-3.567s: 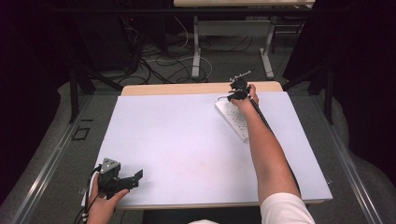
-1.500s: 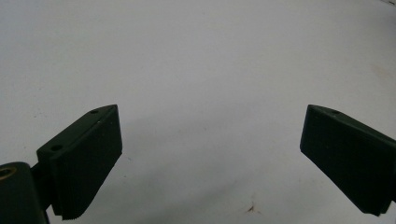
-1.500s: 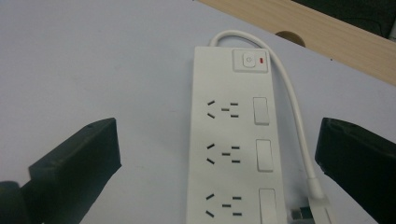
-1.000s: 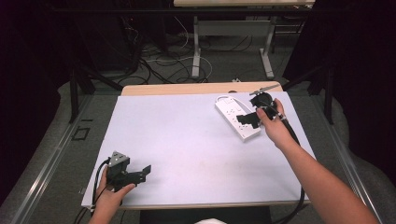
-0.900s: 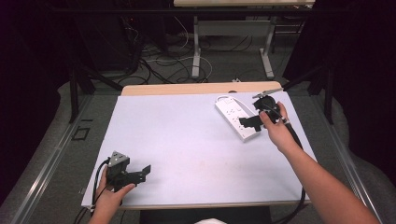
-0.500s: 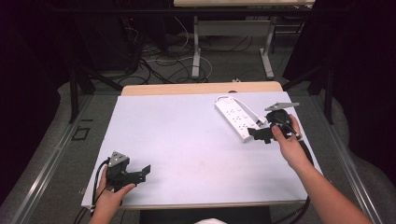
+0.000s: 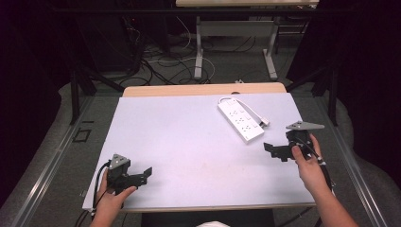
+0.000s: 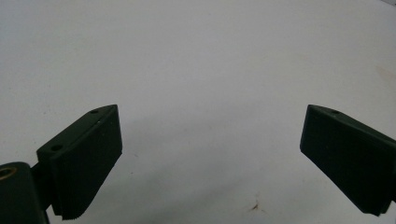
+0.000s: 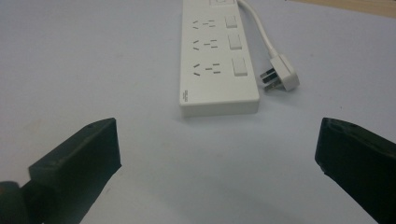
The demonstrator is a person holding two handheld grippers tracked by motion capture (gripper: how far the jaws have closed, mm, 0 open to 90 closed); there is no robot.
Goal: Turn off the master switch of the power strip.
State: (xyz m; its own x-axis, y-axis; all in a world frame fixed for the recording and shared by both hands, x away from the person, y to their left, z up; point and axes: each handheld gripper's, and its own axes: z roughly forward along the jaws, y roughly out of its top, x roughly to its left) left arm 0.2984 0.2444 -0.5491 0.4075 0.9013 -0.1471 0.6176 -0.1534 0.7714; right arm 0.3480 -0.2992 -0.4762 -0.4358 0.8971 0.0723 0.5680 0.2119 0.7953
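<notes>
Lying near the table's [image 7: 142,109] far right edge, the power strip [image 7: 240,119] is faced by the right gripper [image 7: 275,151], jaws spread; its plug prongs [image 9: 269,80] are resolved in the right gripper view. The left gripper [image 7: 140,176] is held spread over bare tabletop.

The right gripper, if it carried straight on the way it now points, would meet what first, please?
Most likely the near end of the white power strip, which lies ahead between the open jaws of the right gripper; its plug sits slightly to the side.
</notes>
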